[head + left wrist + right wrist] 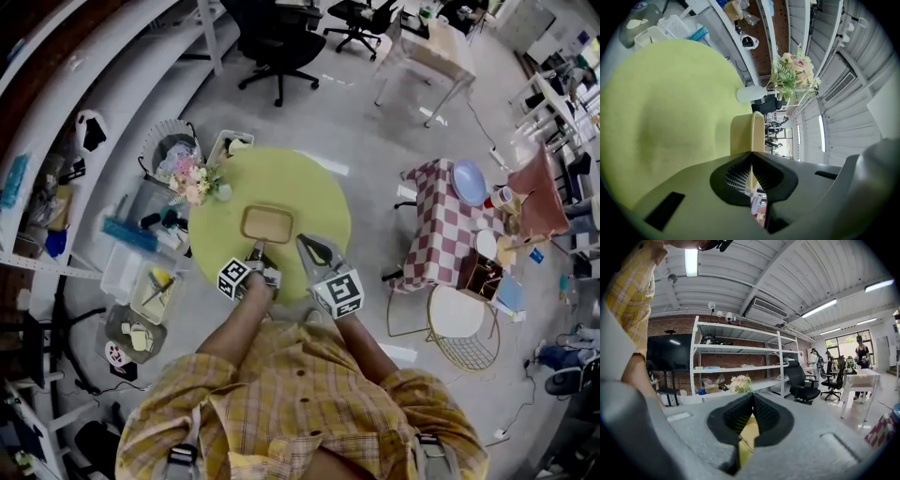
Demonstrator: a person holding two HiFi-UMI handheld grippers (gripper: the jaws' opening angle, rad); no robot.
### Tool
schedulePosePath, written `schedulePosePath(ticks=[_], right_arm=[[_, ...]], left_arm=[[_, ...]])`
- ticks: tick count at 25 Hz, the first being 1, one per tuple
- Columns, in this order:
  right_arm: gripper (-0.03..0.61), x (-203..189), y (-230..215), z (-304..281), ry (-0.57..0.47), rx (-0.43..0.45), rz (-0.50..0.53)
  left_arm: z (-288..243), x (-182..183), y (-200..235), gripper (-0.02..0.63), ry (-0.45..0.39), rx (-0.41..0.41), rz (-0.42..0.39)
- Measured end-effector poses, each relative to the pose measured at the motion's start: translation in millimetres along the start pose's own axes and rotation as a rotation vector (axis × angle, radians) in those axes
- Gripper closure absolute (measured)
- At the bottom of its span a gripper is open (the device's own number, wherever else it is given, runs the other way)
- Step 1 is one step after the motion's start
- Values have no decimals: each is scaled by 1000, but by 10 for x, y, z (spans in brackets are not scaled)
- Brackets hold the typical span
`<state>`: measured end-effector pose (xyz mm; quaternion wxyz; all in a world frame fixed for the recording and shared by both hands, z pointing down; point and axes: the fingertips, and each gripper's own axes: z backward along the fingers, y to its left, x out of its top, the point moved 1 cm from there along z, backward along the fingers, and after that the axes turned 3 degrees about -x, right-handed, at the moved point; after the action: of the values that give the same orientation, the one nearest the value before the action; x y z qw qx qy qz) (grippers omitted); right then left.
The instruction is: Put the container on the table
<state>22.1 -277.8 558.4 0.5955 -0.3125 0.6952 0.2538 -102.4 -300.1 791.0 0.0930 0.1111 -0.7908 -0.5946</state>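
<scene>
Two tools are reaching over the round yellow-green table [314,183] in the head view. The left tool [257,247] is gripping the near rim of the tan container [267,223]. In the left gripper view, the left tool [751,154] is showing its jaws pressed together on that rim, with the container [747,133] sticking out past their tips over the table [670,108]. The container is lying over the middle of the table; whether its base is touching the top is not clear.

The right tool [306,243] is hovering just beside the container's right near corner. In the right gripper view, the right tool [752,397] is pointing out at the room with its jaws meeting at the tips and nothing clamped between them.

A bunch of flowers [192,178] is standing at the table's left edge, and a checked table [441,230] is sitting well apart to the right.
</scene>
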Motion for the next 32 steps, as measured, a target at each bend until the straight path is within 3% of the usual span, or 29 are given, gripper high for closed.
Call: schedulePosePath(ticks=[4, 18, 28, 32], right_arm=[[580, -32, 12, -7, 15, 9, 20], [581, -78, -32, -16, 43, 8, 53], [580, -136, -88, 58, 55, -4, 46], [581, -114, -55, 56, 57, 4, 36]], left_arm=[[-48, 35, 159, 597, -34, 50, 1], [-219, 18, 324, 595, -49, 80, 25], [-309, -63, 459, 595, -71, 101, 79], [-323, -73, 478, 595, -103, 66, 150]])
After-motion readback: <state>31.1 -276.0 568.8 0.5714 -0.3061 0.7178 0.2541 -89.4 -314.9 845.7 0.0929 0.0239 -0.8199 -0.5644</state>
